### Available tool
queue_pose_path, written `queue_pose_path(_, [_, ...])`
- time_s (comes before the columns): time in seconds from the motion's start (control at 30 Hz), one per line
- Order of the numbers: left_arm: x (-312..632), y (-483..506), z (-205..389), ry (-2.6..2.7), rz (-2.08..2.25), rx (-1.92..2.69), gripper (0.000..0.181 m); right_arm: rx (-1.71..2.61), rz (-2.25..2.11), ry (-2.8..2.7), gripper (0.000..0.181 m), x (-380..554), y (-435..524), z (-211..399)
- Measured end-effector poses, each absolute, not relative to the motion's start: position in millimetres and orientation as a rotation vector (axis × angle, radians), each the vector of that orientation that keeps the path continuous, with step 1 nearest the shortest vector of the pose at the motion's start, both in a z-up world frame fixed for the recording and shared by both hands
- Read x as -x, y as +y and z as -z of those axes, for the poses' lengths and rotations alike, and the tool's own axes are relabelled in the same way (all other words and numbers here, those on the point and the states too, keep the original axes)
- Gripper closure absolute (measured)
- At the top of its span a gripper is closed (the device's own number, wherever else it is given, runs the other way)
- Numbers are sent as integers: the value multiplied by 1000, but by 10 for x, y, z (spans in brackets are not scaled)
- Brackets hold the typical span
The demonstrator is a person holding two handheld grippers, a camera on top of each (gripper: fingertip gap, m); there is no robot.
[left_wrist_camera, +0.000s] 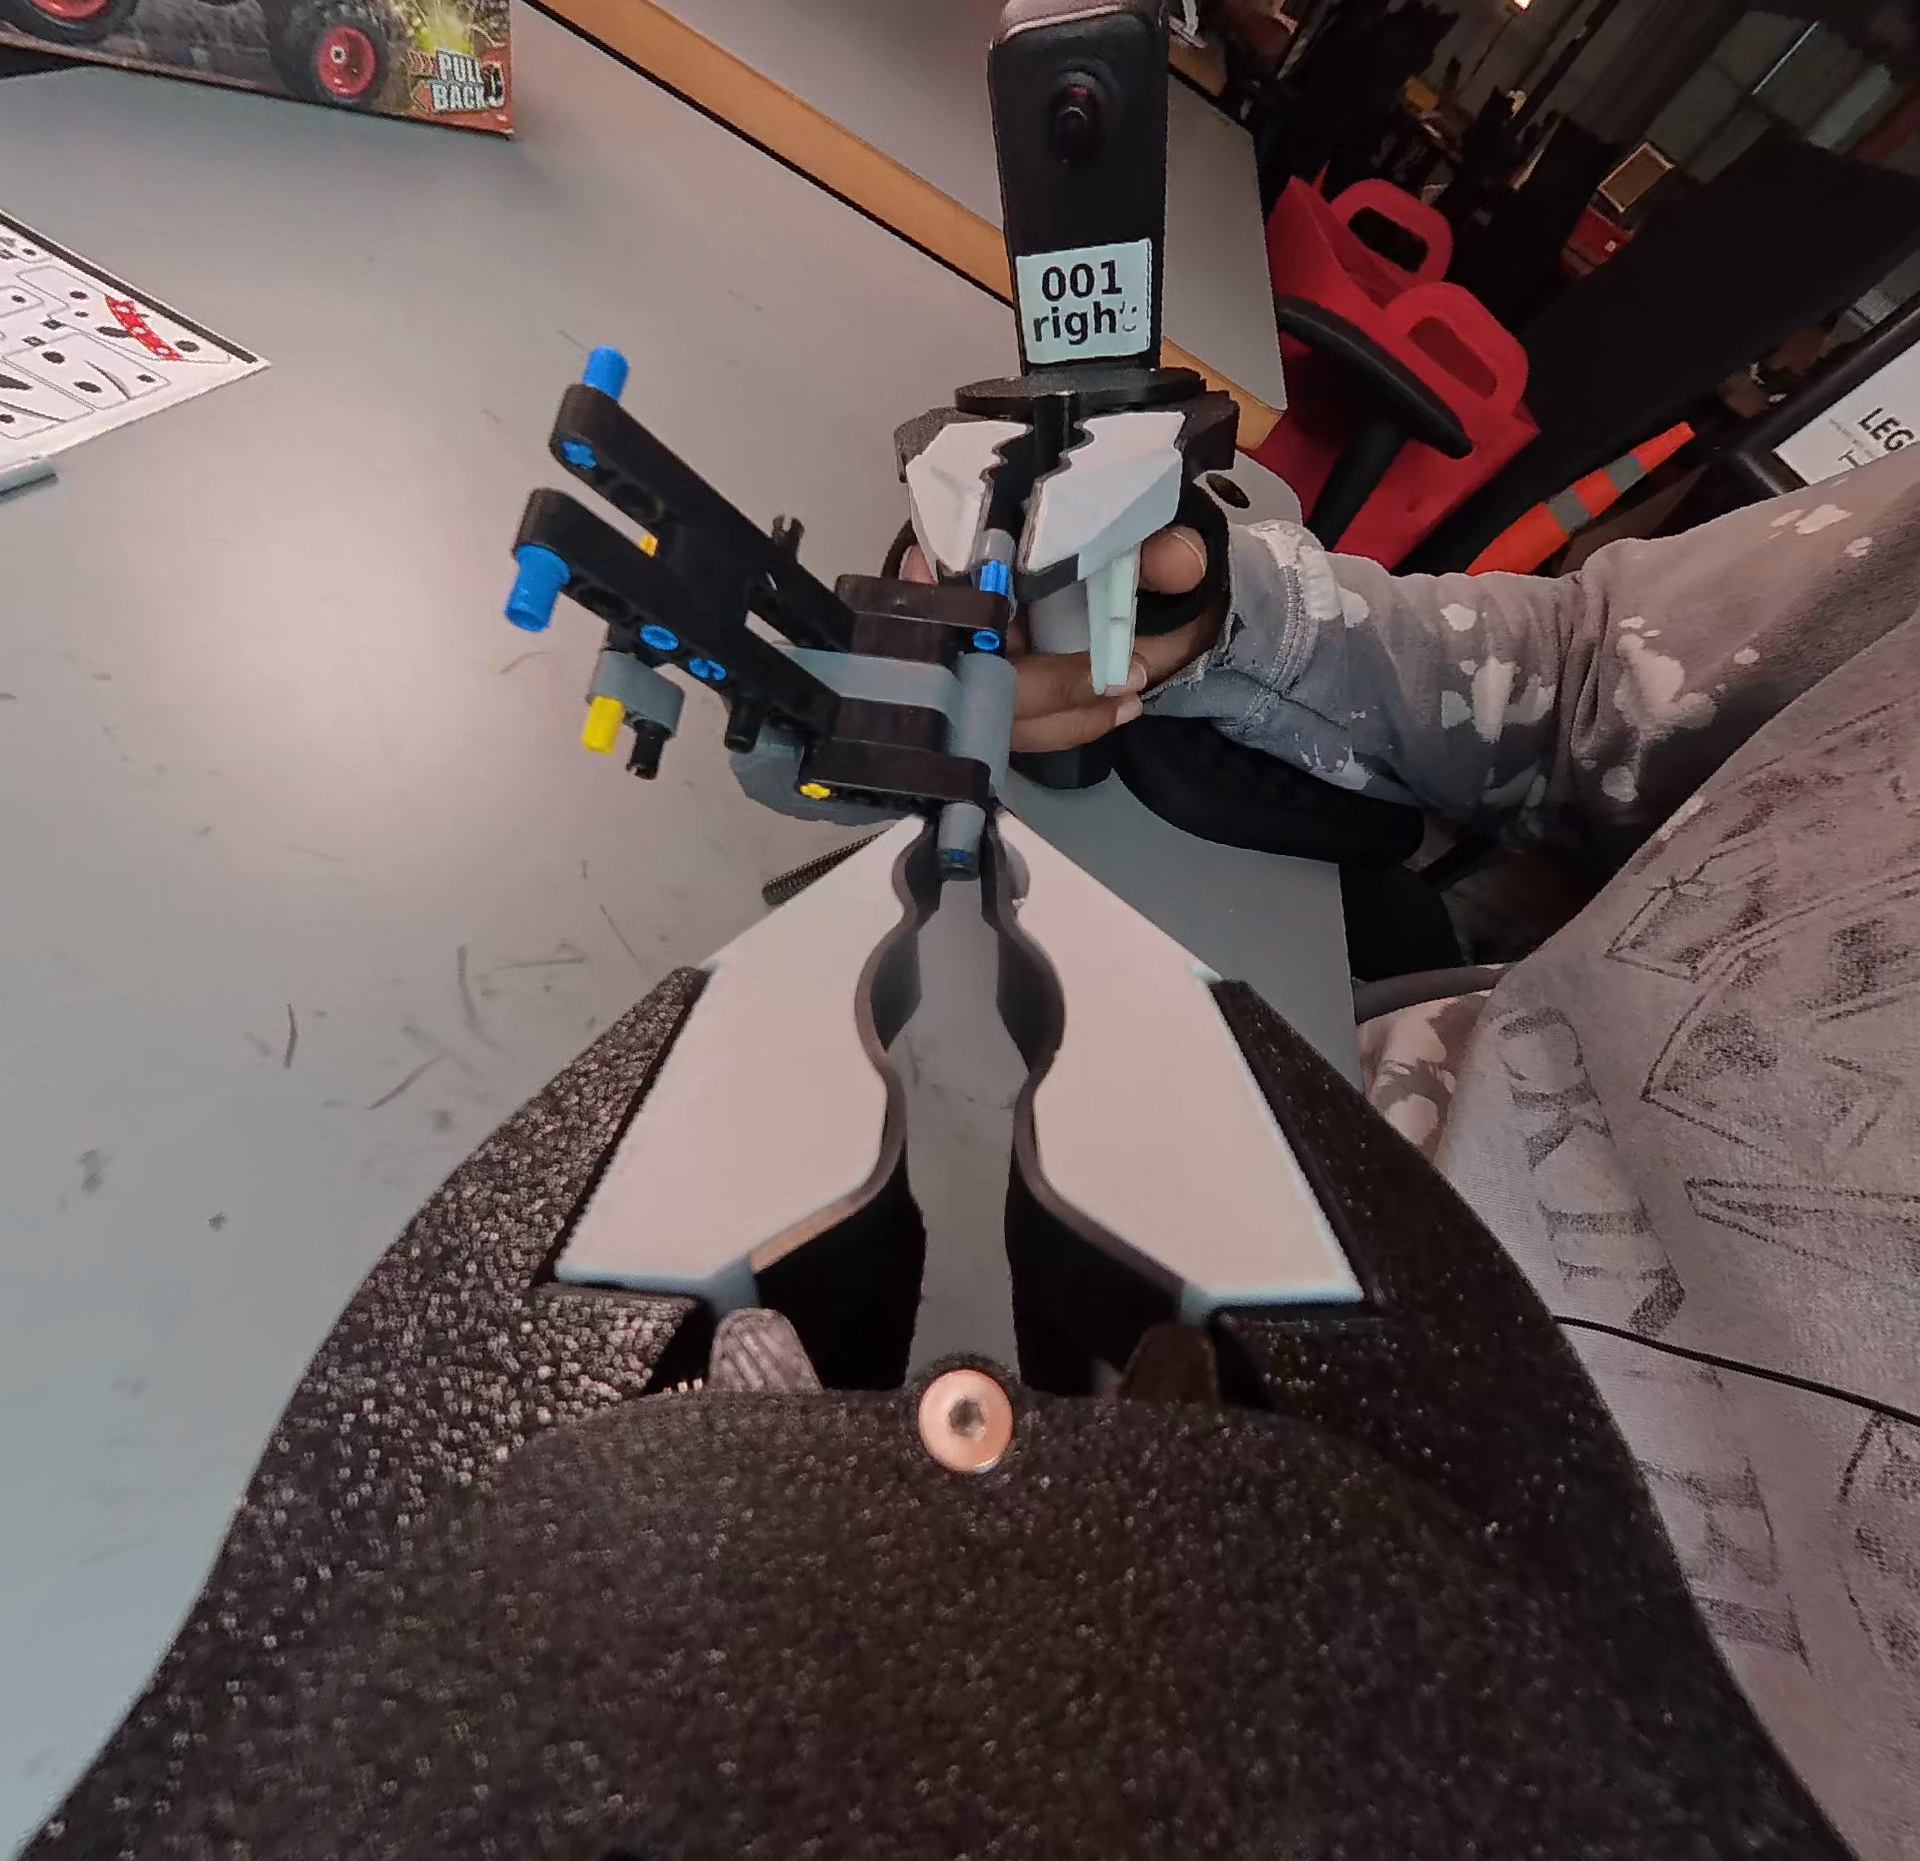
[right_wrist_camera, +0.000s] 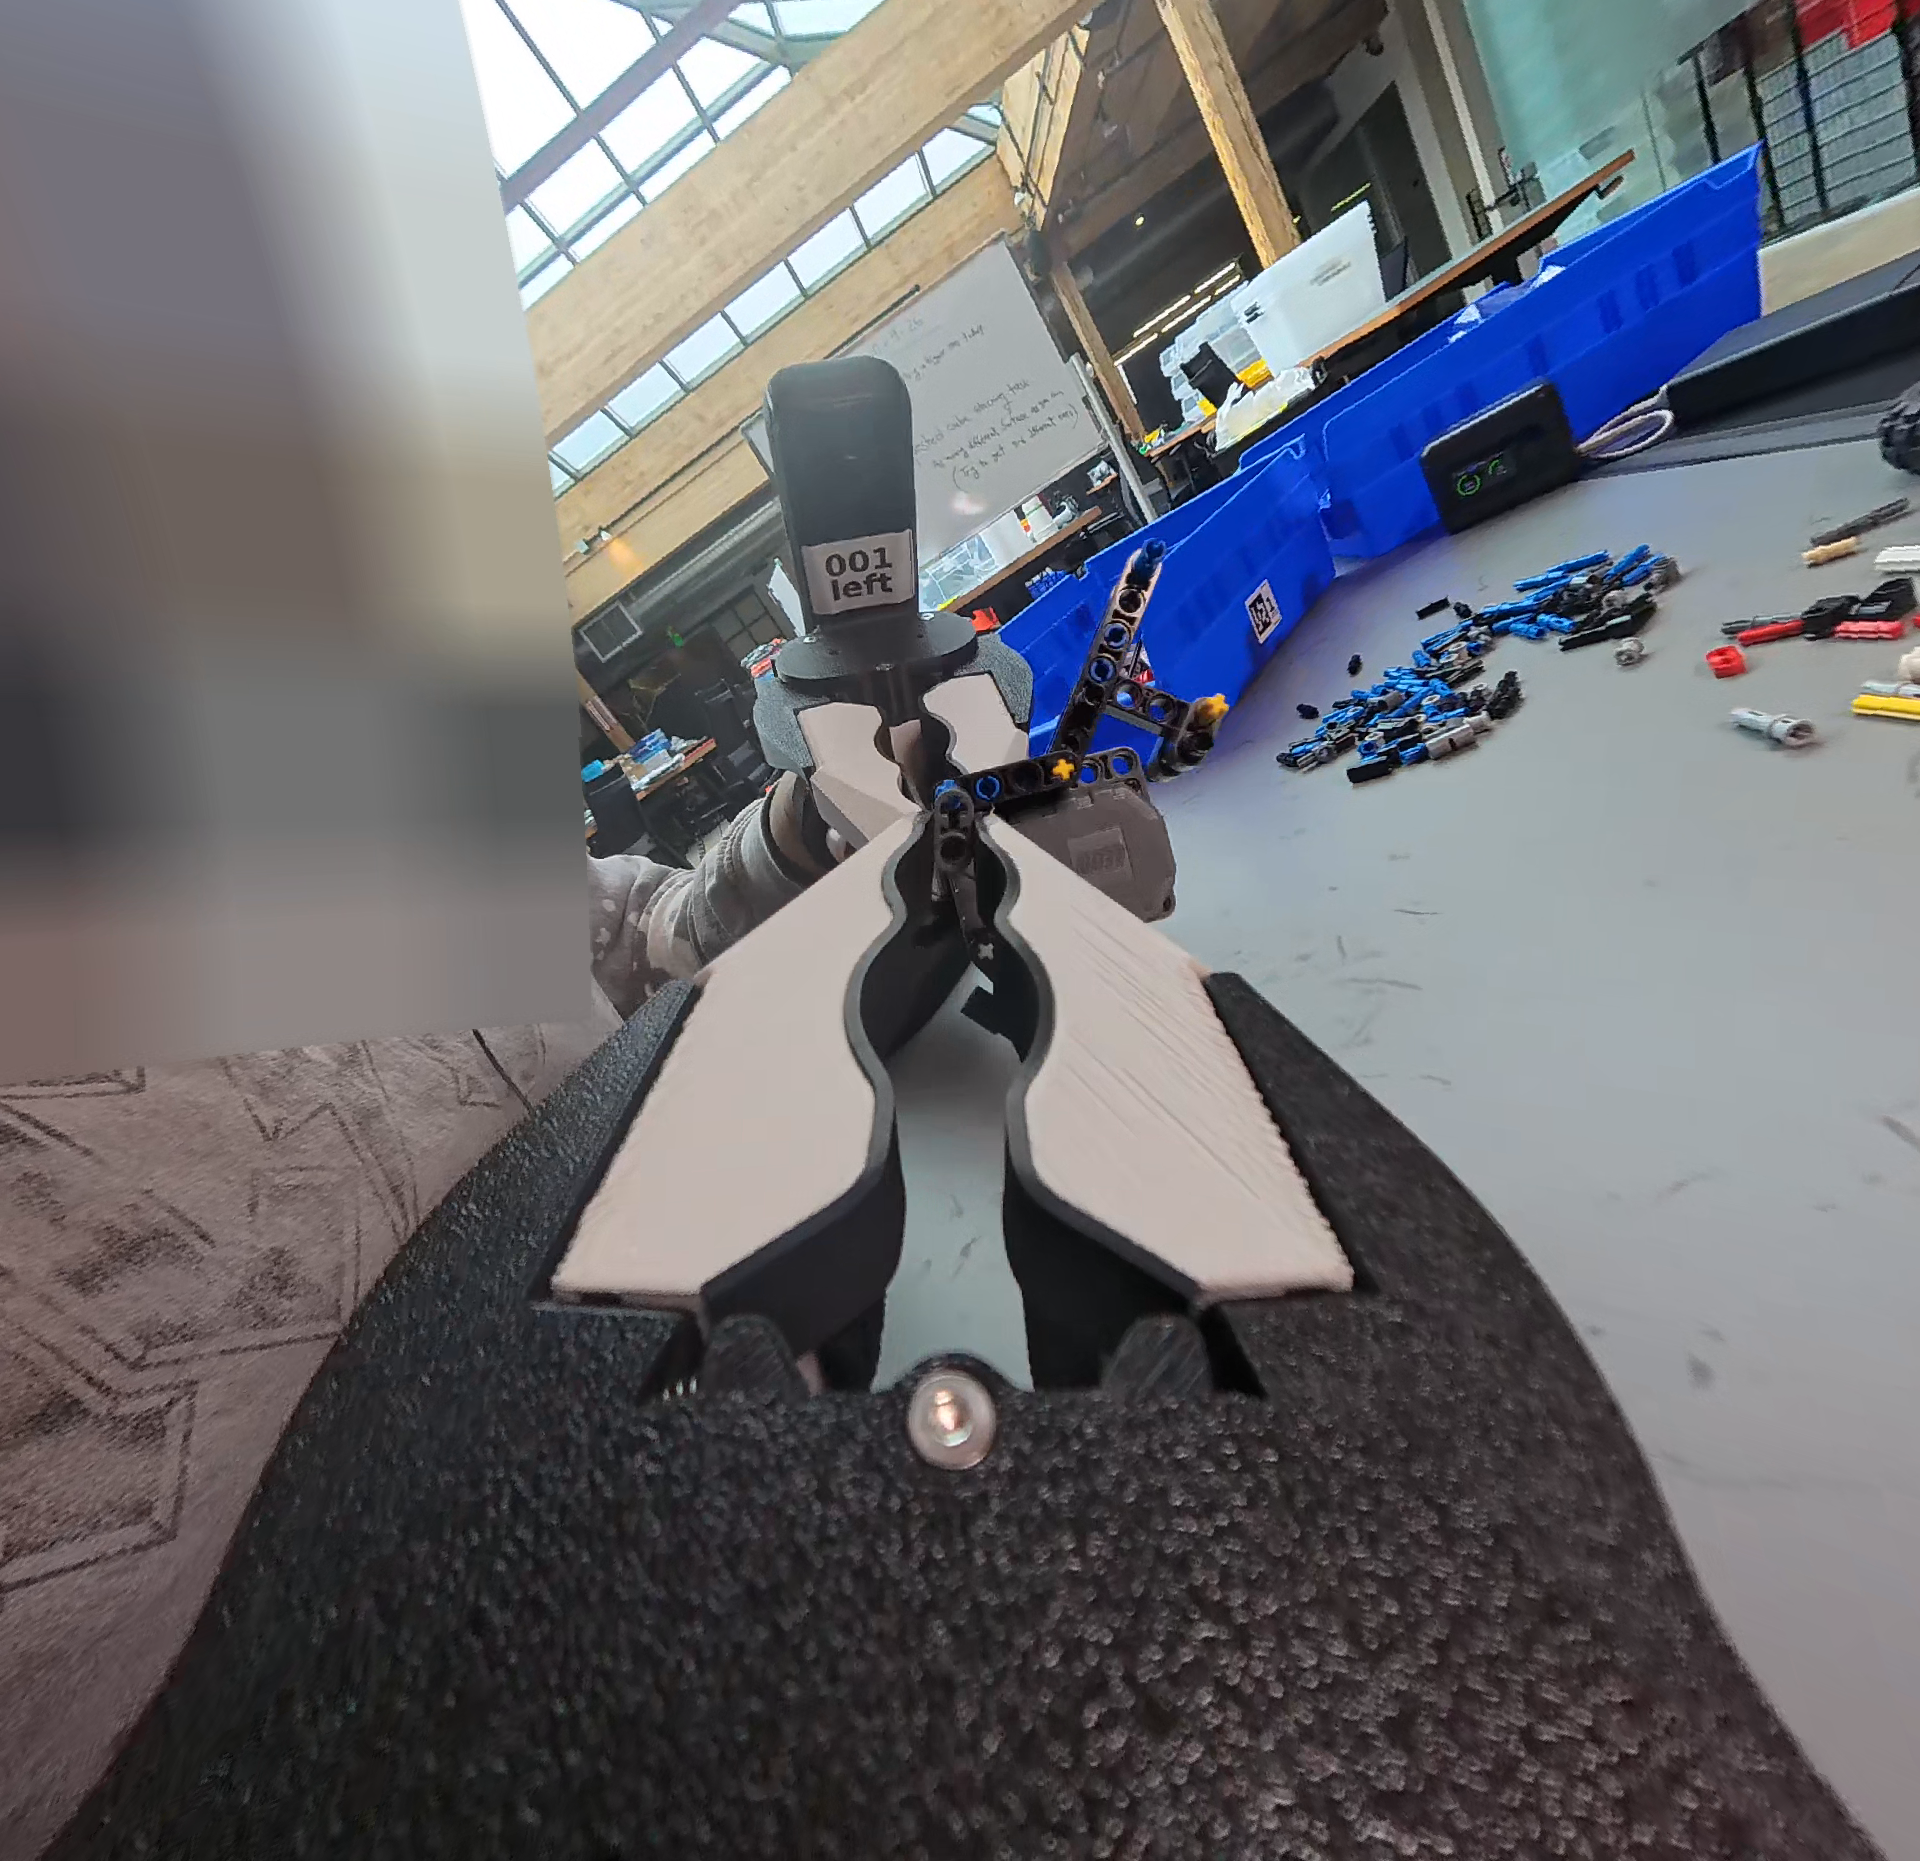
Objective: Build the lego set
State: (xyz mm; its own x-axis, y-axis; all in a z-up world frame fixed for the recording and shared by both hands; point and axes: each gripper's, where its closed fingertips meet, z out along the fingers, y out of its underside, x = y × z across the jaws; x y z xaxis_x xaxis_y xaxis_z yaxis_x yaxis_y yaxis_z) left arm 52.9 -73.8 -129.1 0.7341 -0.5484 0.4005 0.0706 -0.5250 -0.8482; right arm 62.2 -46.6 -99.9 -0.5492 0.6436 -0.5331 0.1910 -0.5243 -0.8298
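Note:
A partly built lego assembly (left_wrist_camera: 790, 658) of black beams with blue and yellow pins and a grey block is held in the air between both grippers. My left gripper (left_wrist_camera: 958, 855) is shut on the lower end of its upright grey pin. My right gripper (left_wrist_camera: 1000, 556) faces it from the far side, shut on the upper end of the same pin. In the right wrist view my right gripper (right_wrist_camera: 951, 824) is closed on a small black piece at the end of the assembly (right_wrist_camera: 1101, 835), with the left gripper (right_wrist_camera: 914, 762) just behind it.
The grey table (left_wrist_camera: 312, 876) holds the set's box (left_wrist_camera: 260, 24) and an instruction sheet (left_wrist_camera: 83, 357) at the far left. A pile of loose blue and black pins (right_wrist_camera: 1455, 668), red parts (right_wrist_camera: 1818, 616), blue bins (right_wrist_camera: 1507, 377) and a black device (right_wrist_camera: 1496, 455) lie to the right. The tips of one gripper are about 5 centimeters away from the tips of the other.

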Motion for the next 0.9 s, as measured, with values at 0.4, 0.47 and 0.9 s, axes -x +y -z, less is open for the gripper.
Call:
queue_pose_path(0.4, [-579,-803,1336,404,819,2017,175,1274,-2119,-1420,175,-656,-548,1028])
queue_pose_path(0.47, [-586,-809,1336,407,822,2018,175,1273,-2121,-1428,175,-664,-555,1026])
queue_pose_path(0.9, [-620,-943,1649,642,637,2146,175,1254,-1665,-1871,174,-749,-746,1443])
